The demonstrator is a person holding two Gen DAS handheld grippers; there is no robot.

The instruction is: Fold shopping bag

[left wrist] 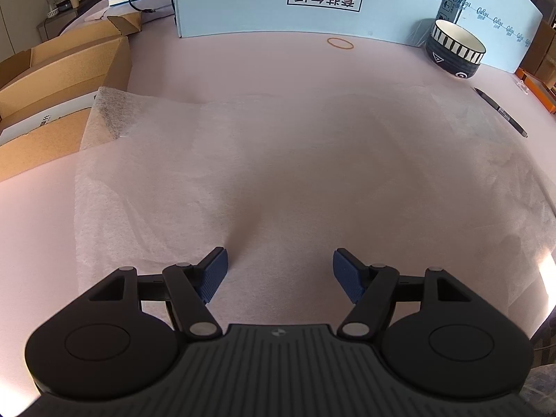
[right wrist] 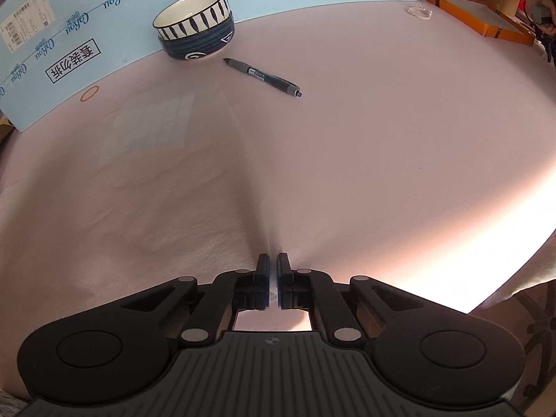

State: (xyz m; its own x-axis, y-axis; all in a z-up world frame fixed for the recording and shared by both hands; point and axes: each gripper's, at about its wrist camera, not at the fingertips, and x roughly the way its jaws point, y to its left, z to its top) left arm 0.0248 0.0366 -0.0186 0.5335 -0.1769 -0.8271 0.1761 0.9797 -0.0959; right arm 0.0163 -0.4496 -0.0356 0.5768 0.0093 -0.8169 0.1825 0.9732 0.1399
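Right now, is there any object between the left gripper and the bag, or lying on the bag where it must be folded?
Nothing visible. The left gripper is open directly over the shopping bag. The pen and bowl lie beyond it.

A striped bowl (right wrist: 193,27) stands on the pink table (right wrist: 399,139), touching the pale blue carton (left wrist: 271,0) behind it. A dark pen (right wrist: 264,77) lies just beside the bowl. A rubber band (left wrist: 340,43) (thin, tan) lies near the carton's foot. Open cardboard boxes (left wrist: 62,73) sit along the table's left edge, an orange tray (right wrist: 483,22) at the far right.
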